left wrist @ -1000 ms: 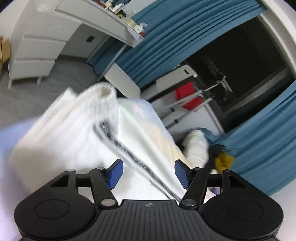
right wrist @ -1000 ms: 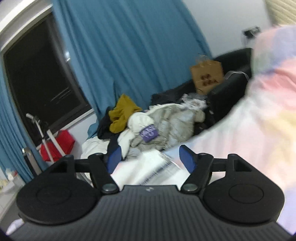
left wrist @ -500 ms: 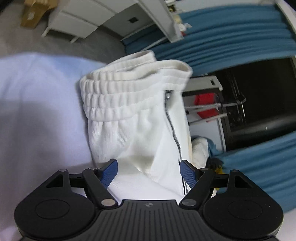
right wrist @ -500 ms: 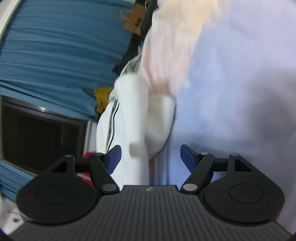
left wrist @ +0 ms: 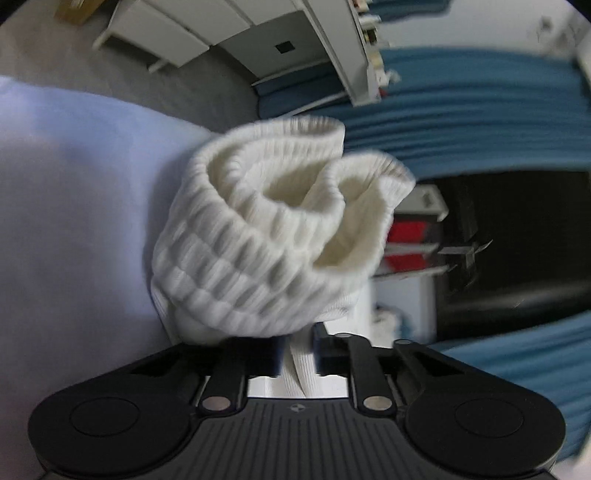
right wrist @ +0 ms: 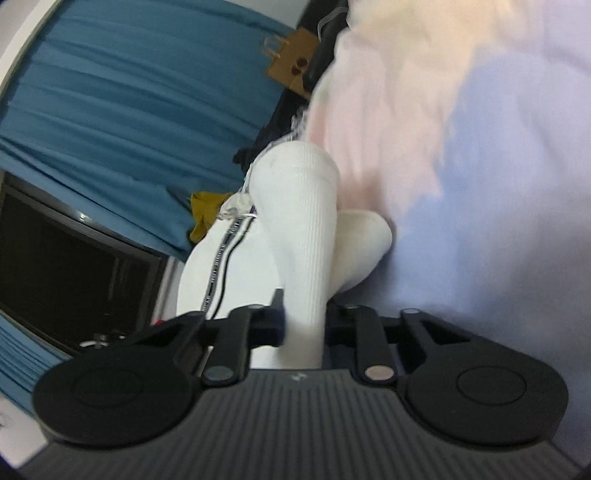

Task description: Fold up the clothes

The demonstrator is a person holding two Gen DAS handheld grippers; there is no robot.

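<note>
A white ribbed garment with an elastic waistband (left wrist: 266,236) lies on a pale lavender sheet (left wrist: 74,221). In the left wrist view the waistband is bunched into rolls right in front of my left gripper (left wrist: 297,354). Its jaws are closing, and a strip of the white fabric is pinched between the pads. In the right wrist view another fold of the same garment (right wrist: 299,206), with a black side stripe (right wrist: 218,266), runs up from my right gripper (right wrist: 304,325). Those jaws are closing too, with the fold pressed between the pads.
The lavender sheet (right wrist: 498,221) carries a pastel pink-and-cream cover (right wrist: 388,92) at the far end. Blue curtains (left wrist: 480,122), a dark window and white drawers (left wrist: 177,33) stand beyond. A brown paper bag (right wrist: 291,70) and a mustard cloth (right wrist: 203,218) lie further off.
Both grippers have dropped towards the sheet and rolled. Both stood open around the white garment earlier; now each is closed on a fold of it.
</note>
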